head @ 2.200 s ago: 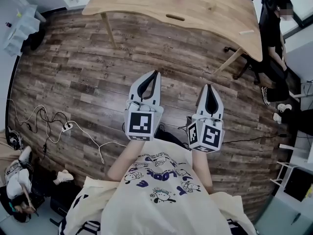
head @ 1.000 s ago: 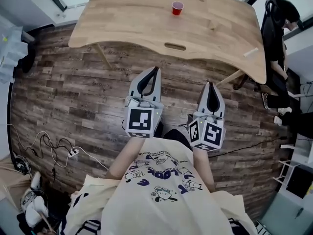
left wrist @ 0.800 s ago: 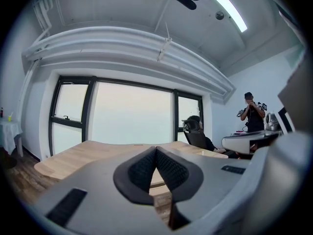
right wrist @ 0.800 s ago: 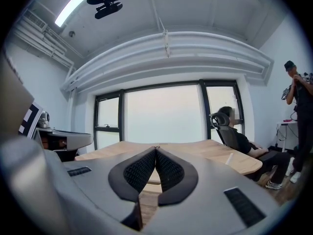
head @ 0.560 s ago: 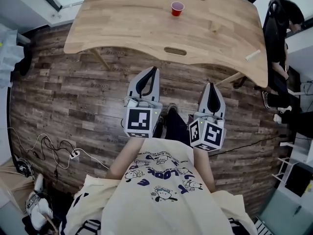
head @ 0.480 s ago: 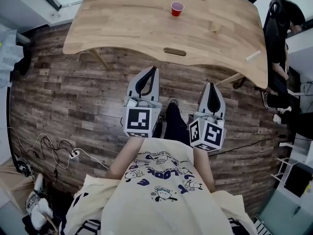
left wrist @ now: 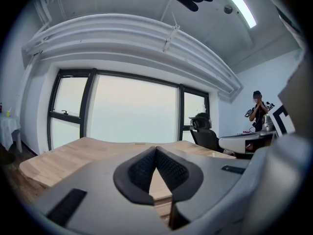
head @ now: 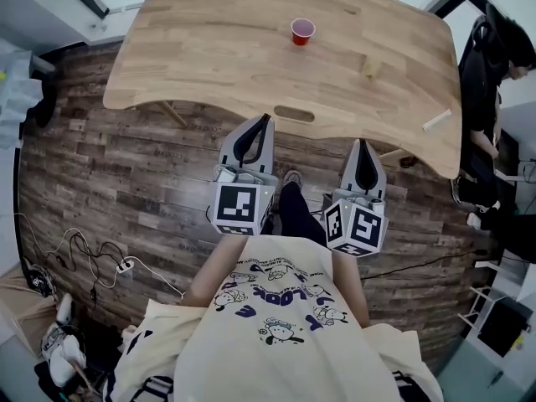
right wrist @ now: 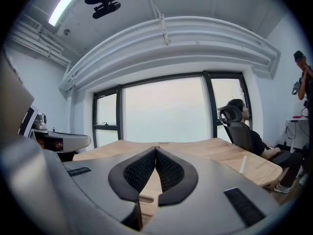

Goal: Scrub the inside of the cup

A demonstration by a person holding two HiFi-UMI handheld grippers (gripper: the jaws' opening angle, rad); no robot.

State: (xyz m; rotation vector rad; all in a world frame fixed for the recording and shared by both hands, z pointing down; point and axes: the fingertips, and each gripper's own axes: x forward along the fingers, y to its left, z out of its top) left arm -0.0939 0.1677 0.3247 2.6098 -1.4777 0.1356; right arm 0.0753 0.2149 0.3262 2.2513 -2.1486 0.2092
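Note:
A small red cup point(head: 301, 31) stands upright on the far part of a wooden table point(head: 218, 48) in the head view. A pale brush-like stick point(head: 437, 121) lies near the table's right edge, and shows as a thin white stick point(right wrist: 242, 164) in the right gripper view. My left gripper point(head: 267, 119) is shut and empty, its tip just over the table's near edge. My right gripper point(head: 363, 143) is also shut and empty, tip at the near edge. Both point roughly level toward the table. In the left gripper view the left gripper point(left wrist: 156, 148) shows tips touching; the right gripper point(right wrist: 156, 148) likewise.
A small wooden block point(head: 373, 66) sits on the table right of the cup. The table has a slot handle point(head: 294, 114) near its front edge. A seated person point(head: 494, 82) is at the right. Cables and a power strip point(head: 124, 266) lie on the plank floor at the left.
The table has come closer in the head view; both grippers' tips, over floor before, now reach its near edge. Both stay shut.

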